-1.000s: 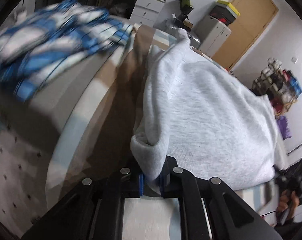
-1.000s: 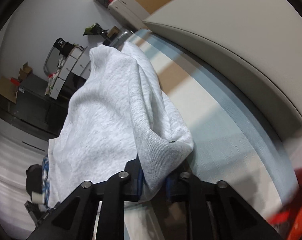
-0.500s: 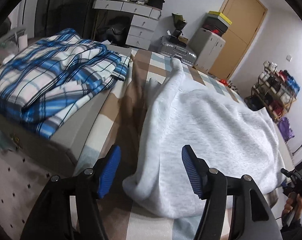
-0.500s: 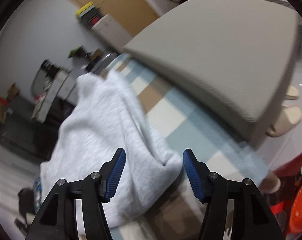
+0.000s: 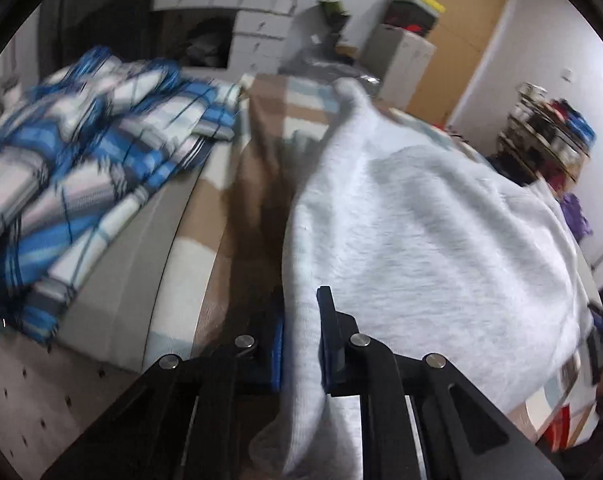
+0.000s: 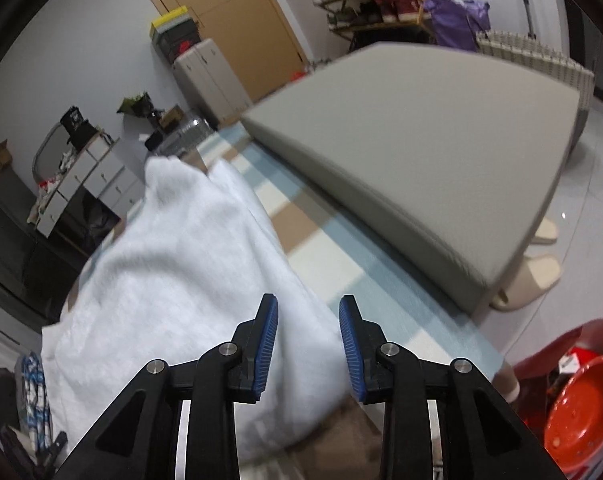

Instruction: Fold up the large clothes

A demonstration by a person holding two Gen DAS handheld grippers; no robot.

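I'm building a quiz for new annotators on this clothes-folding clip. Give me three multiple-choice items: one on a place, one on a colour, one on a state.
1. Where does the blue-and-white plaid fabric lie?
A. On the grey cushion beside the light grey sweatshirt
B. On top of the sweatshirt
C. In the red bowl

2. What colour are the pads on the gripper fingers?
A. Red
B. Blue
C. Yellow

3. How does the left gripper stand?
A. Wide open, nothing between its jaws
B. Closed on the plaid fabric
C. Closed on a fold of the sweatshirt

Key: 1 A, the plaid lies on the grey cushion, apart from the light grey sweatshirt; 2 B, ribbed blue pads show in the right wrist view; 3 C, the sweatshirt's cloth runs pinched between the jaws, which have just been closing.
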